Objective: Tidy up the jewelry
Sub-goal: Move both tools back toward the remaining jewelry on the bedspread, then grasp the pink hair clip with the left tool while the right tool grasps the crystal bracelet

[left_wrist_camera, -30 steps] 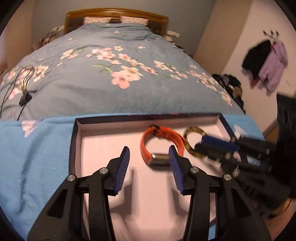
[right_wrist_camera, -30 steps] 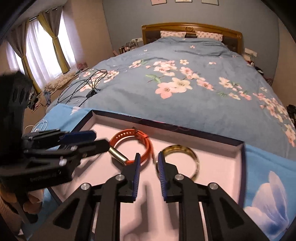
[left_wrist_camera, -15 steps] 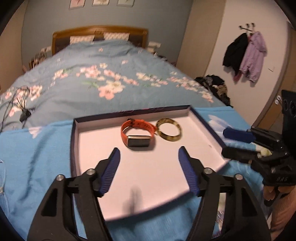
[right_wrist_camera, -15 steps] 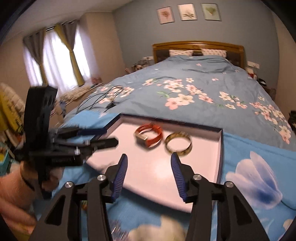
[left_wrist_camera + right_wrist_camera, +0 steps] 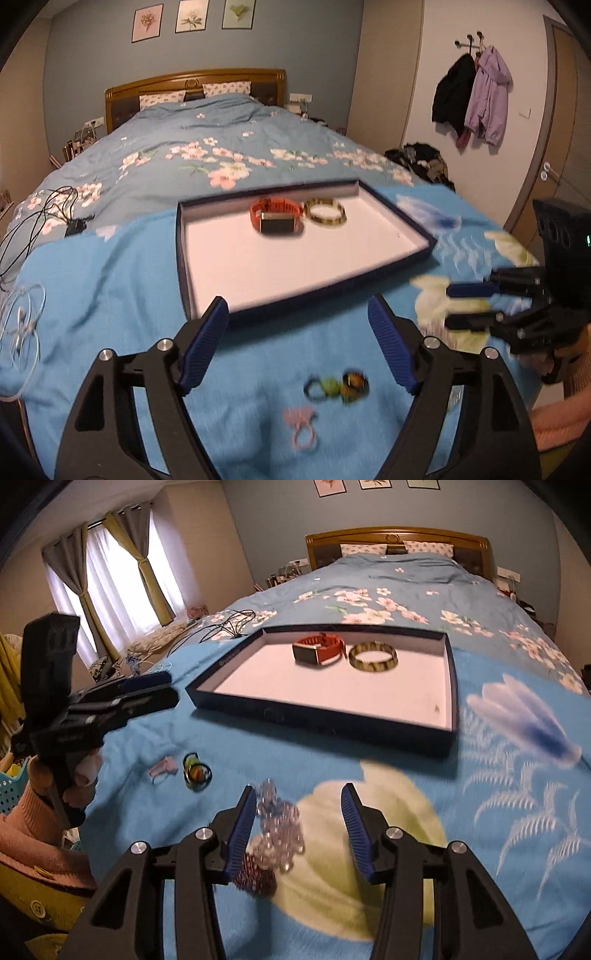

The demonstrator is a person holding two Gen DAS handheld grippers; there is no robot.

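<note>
A dark blue tray (image 5: 207, 210) (image 5: 317, 716) with a white floor lies on a blue cloth on the bed. In it sit an orange watch (image 5: 275, 216) (image 5: 318, 650) and a yellowish bangle (image 5: 325, 215) (image 5: 373, 658). My left gripper (image 5: 297, 341) is open and empty, above loose rings (image 5: 336, 386) (image 5: 195, 770) and a pink ring (image 5: 303, 424) (image 5: 164, 768). My right gripper (image 5: 297, 829) is open and empty over a clear bead bracelet (image 5: 280, 829) and a dark red bead bracelet (image 5: 255, 877).
The floral duvet (image 5: 221, 155) stretches behind the tray. Black cables (image 5: 33, 218) lie at the left. A clear wire hoop (image 5: 20, 332) lies on the cloth's left edge. Coats (image 5: 472, 96) hang on the right wall.
Both grippers have pulled back out of the tray toward the near edge of the cloth and opened wider. The watch and bangle stay in the tray.
</note>
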